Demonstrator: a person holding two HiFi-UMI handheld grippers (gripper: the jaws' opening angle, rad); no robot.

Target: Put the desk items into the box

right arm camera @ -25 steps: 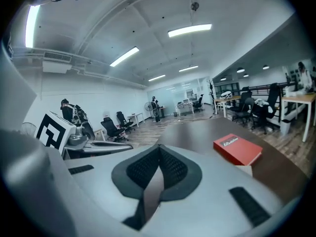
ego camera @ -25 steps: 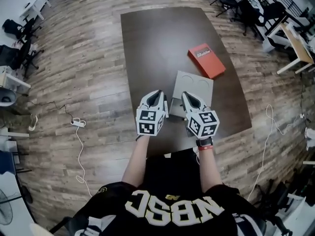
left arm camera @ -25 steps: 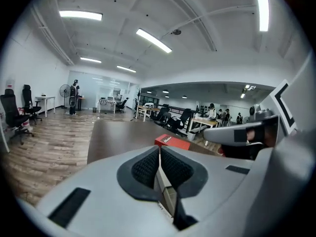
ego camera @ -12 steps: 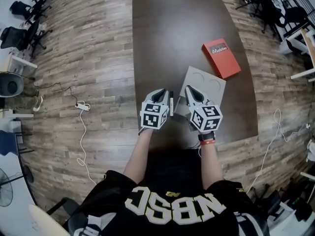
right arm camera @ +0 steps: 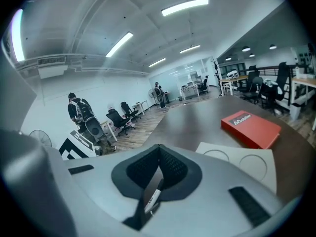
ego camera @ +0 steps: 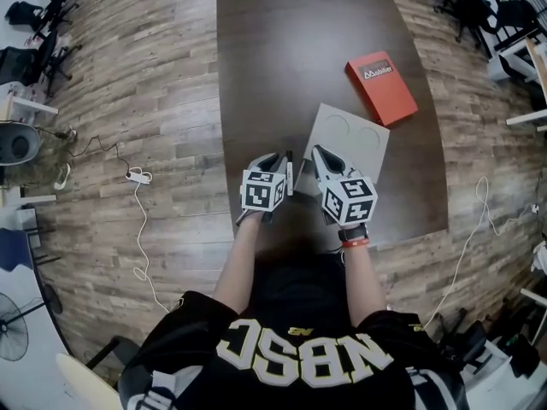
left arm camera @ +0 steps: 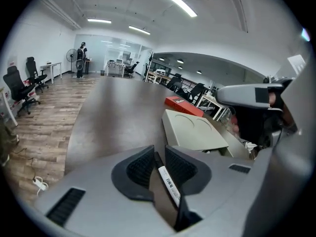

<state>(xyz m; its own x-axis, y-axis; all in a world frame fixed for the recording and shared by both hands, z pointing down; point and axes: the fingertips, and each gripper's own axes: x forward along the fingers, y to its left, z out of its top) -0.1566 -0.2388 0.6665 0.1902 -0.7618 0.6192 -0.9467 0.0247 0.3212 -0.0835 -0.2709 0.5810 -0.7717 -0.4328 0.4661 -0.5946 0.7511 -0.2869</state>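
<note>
The pen (left arm camera: 168, 185) sits lengthwise between the jaws of our left gripper (left arm camera: 159, 152). Those jaws have just been opening and no longer clamp it: it leans on the right jaw, with a gap at the left one. This is over the near part of the table (ego camera: 291, 49), just left of the grey box (ego camera: 346, 139). Our right gripper (right arm camera: 159, 147), just beside it over the box's near corner, is clenched with its tips together on a second pen (right arm camera: 152, 199) low in the gap. A red box (ego camera: 381, 86) lies farther right.
</note>
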